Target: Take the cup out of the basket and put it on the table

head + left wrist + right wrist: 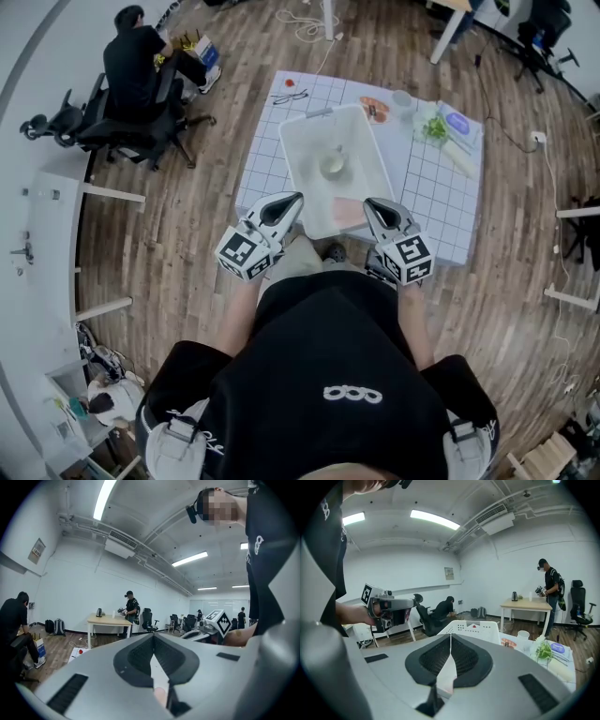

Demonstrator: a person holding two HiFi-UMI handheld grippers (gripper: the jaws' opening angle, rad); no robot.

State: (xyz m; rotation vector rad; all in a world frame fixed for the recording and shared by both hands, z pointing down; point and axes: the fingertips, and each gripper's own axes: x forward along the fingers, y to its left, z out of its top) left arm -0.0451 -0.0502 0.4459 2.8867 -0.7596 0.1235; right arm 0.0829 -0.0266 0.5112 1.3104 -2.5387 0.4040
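At the basket's point(298, 141) near edge, my left gripper point(292, 201) and right gripper point(372, 205) hung with jaws pressed together, holding nothing. The cup point(333, 167) sat deep inside the basket, untouched. Going in unopened, I judged, might knock it over.

We list our own kit:
- One black short-sleeved shirt point(328, 347), with a small white looped logo point(352, 395) on the chest.
- A left gripper point(296, 201) and right gripper point(371, 204), both smooth grey shells with black ridged pads point(136, 658).
- White marker cubes point(246, 255) printed with black squares, one per gripper.
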